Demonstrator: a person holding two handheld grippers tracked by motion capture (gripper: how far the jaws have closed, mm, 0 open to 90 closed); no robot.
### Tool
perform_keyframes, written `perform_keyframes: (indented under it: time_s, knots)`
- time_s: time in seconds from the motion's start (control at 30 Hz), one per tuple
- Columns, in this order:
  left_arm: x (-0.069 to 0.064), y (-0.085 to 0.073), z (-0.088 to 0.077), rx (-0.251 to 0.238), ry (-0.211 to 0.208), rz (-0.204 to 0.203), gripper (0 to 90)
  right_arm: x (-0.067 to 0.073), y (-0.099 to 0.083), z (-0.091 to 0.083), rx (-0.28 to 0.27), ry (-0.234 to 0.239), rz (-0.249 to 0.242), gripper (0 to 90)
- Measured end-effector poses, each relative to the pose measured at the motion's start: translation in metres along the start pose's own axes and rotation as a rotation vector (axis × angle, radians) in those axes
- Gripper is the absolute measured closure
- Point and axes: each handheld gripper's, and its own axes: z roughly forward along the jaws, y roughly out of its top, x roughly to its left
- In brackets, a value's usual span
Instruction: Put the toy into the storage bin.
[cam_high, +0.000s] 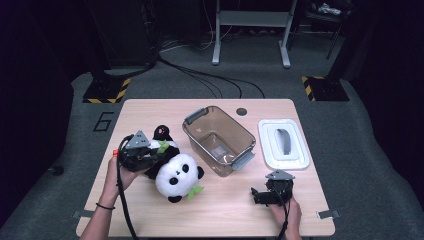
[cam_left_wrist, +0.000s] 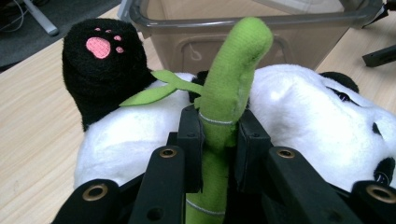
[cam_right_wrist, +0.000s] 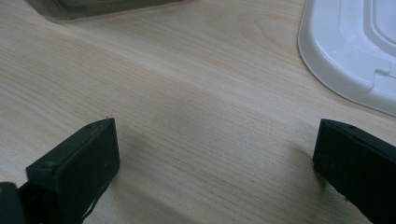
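Left gripper view settles the grip: the left gripper (cam_left_wrist: 218, 135) has its jaws clenched on the green bamboo stalk (cam_left_wrist: 229, 88) of the plush panda (cam_left_wrist: 299, 116), the stalk's long axis running toward twelve o'clock, straight out between the pads. Beyond it, also at twelve o'clock, stands the clear plastic bin (cam_left_wrist: 243, 21), so any lift into it likely goes forward and up. From the high view, the panda lies at about eight o'clock from the bin (cam_high: 220, 140), its head nearest the person. The right gripper (cam_right_wrist: 215, 154) rests with jaws released over bare wooden table (cam_right_wrist: 187, 84), the white lid (cam_right_wrist: 345, 42) at two o'clock. Grey carpet and dark stands surround the table.
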Motion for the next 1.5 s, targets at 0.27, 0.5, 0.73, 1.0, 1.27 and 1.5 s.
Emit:
perform_keyframes:
  time_s: [0.27,0.5,0.73,1.0,1.27,1.5]
  knots:
    - [0.002,0.011,-0.015,-0.023,-0.004,0.0,75.5,0.0,0.0,0.0,0.0,0.0,0.0,0.0]
    - [0.004,0.023,-0.026,-0.049,-0.018,0.007,75.6,0.0,0.0,0.0,0.0,0.0,0.0,0.0]
    - [0.008,0.039,-0.032,-0.056,-0.023,0.021,75.7,0.0,0.0,0.0,0.002,0.001,0.003,0.0]
    - [0.012,0.059,-0.038,-0.091,-0.036,0.025,75.6,0.0,0.0,0.0,0.0,0.001,-0.003,0.0]
    - [0.015,0.074,-0.041,-0.113,-0.05,0.021,75.6,0.0,0.0,0.0,0.0,0.001,-0.001,0.0]
    - [0.018,0.084,-0.038,-0.117,-0.059,0.018,75.6,0.0,0.0,0.0,0.0,0.001,-0.001,0.0]
